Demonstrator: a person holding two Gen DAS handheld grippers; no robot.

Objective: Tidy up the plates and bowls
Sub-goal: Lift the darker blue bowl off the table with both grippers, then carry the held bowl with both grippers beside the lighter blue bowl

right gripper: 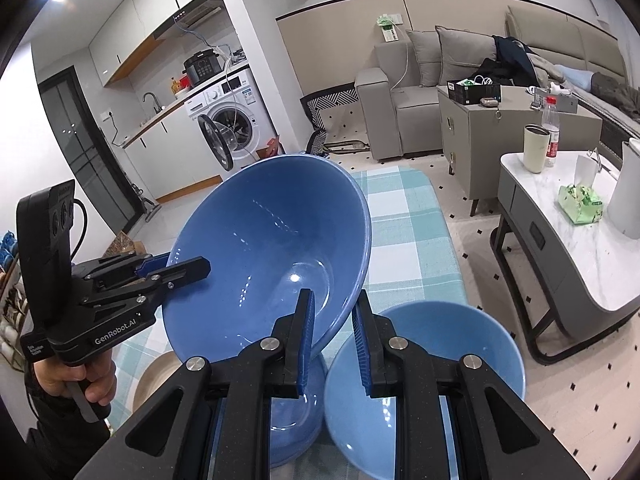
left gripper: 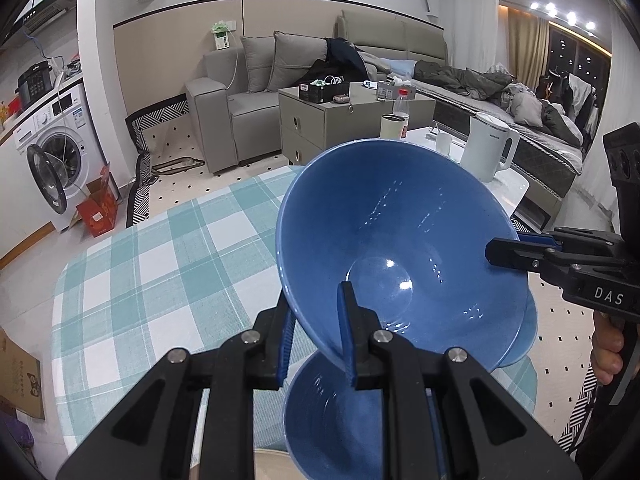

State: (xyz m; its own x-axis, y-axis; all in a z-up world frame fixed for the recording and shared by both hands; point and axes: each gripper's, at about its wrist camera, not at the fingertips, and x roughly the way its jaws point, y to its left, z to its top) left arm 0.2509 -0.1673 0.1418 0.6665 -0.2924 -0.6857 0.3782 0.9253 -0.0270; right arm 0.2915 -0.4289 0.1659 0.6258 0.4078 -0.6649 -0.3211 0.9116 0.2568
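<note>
We find both tongs clamped on one large, glossy blue ceramic bowl with a wide flaring wall [left gripper: 400, 240]. The left gripper [left gripper: 316, 336] bites the bowl's near rim in its own view, one blue-padded finger [left gripper: 346, 332] inside the wall and the other beneath it. The right gripper [right gripper: 334, 344] holds the opposite rim the same way, one pad inside and one outside, and it shows in the left view as a black arm reaching in from the right margin. The bowl hangs tilted, clear of the surface, its opening turned toward the cameras. Under it, near the near edge of the table covered in a teal and white checked cloth [left gripper: 160, 248], stand other blue bowls: a deeper blue bowl [right gripper: 294, 412] directly below the held one, and a paler blue, shallow bowl [right gripper: 440, 360] just beside it toward the right edge; whether these two touch we cannot tell. A round, pale wooden disc [right gripper: 154, 380] lies at the near left of the cloth, partly hidden. A person's hand [right gripper: 76, 380] grips the left tool's handle. Beyond the table stand a white marble-topped side table [right gripper: 560, 216] bearing a white electric kettle [left gripper: 490, 152], a grey sofa [left gripper: 240, 96] and a white front-loading washing machine [right gripper: 228, 120] with its door open.
</note>
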